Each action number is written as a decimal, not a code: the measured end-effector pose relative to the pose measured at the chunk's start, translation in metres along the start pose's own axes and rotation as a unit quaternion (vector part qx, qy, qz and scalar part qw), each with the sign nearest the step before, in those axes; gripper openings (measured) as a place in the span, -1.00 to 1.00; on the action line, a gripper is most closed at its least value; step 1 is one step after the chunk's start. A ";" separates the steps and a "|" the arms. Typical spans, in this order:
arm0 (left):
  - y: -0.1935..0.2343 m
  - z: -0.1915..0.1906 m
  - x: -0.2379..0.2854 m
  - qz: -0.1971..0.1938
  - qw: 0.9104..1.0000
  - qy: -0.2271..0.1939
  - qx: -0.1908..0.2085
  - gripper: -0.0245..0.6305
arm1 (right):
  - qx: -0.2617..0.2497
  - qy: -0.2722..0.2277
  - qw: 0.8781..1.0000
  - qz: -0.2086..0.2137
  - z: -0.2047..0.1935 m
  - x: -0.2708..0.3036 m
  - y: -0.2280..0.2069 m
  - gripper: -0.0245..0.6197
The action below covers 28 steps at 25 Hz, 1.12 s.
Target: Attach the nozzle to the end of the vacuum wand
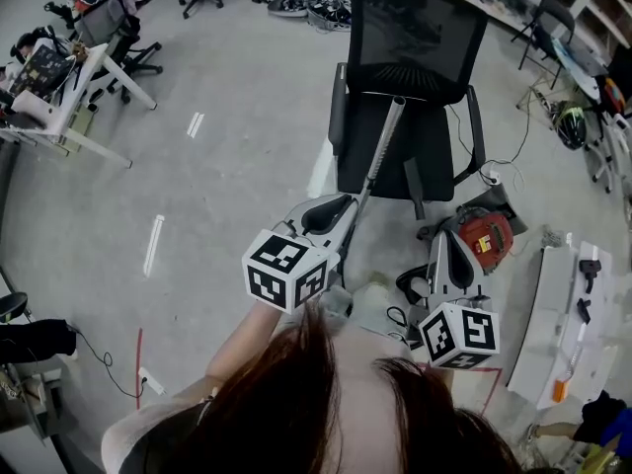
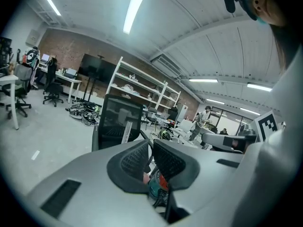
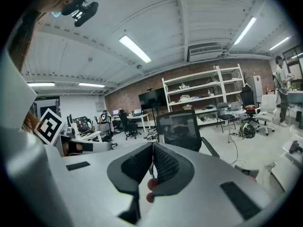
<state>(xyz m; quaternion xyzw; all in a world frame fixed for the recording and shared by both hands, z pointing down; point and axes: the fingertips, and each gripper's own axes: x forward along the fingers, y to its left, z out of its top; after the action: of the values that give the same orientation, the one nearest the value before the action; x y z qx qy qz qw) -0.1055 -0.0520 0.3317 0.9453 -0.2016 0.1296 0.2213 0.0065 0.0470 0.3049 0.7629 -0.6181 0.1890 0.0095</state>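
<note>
The grey vacuum wand (image 1: 380, 156) leans against the seat of a black office chair (image 1: 410, 38), its lower end on the floor by my left gripper (image 1: 344, 205). That gripper is shut with nothing in it. From its own camera the left gripper (image 2: 151, 143) has the wand (image 2: 125, 131) ahead and slightly left. My right gripper (image 1: 457, 237) is shut and holds nothing, just left of the red vacuum body (image 1: 486, 237). The right gripper (image 3: 152, 148) faces the chair (image 3: 180, 129). A pale part (image 1: 370, 299) lies on the floor between the grippers; I cannot tell what it is.
White cases (image 1: 558, 314) lie on the floor at the right. A white desk (image 1: 69, 97) and other chairs stand at the far left. A cable (image 1: 509, 161) runs across the floor right of the chair. Shelves (image 2: 142, 91) line the far wall.
</note>
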 end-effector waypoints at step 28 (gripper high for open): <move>0.038 0.041 0.174 0.124 0.992 -0.025 -0.023 -0.79 | -0.031 0.057 0.991 0.113 0.033 0.123 -0.129 -0.84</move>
<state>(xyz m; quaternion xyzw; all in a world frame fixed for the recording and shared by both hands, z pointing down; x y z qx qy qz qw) 0.0380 -0.1588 0.3679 0.9106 -0.3254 0.1277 0.2203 0.1576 -0.0468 0.3395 0.6753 -0.7044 0.2134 0.0469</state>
